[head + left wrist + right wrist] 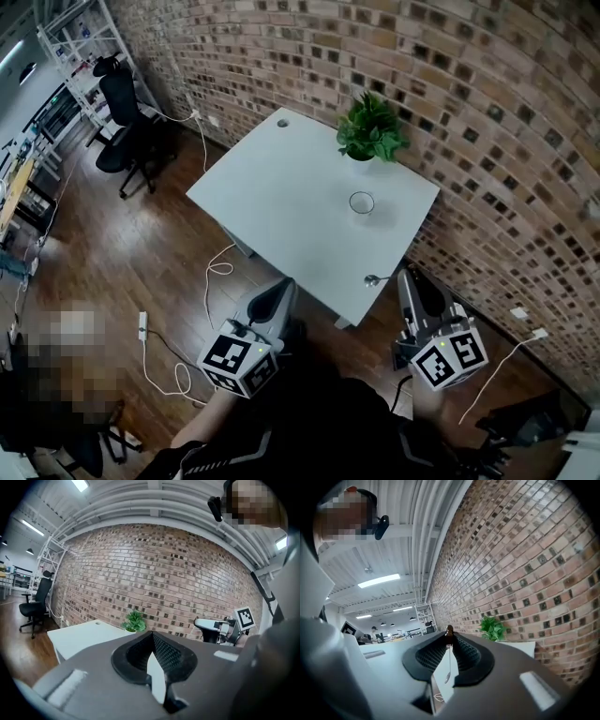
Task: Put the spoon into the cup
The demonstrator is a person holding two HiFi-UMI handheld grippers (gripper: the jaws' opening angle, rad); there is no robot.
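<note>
Silver spoon (pixel 373 279) is pinched in the right claw (pixel 405 277) in the head view. It sticks out sideways toward the left, right by the near edge of the white desk (pixel 281 202). The glass cup (pixel 362 202) sits well apart from it, further in on the desk and just in front of a potted plant (pixel 371 127). The left claw (pixel 279 292) hangs off the desk edge over the wood floor (pixel 122 244), where white cables (pixel 217 270) trail. There's a brick wall (pixel 469 112) behind and a black office chair (pixel 124 127) off to the left.

Left gripper view: the claw (pixel 152 634) has its tips pressed together with nothing in them. Past it you get the desk (pixel 77 637), the plant (pixel 134 620), loads of brick, and the other claw (pixel 199 622) over on the right.

Right gripper view: the claw (pixel 449 637) is clamped on the thin spoon handle (pixel 449 660), which runs down the gap between the pads. Plant (pixel 492 627) and a slice of desk (pixel 518 647) are on the right, with ceiling light strips (pixel 378 580) on the left.
</note>
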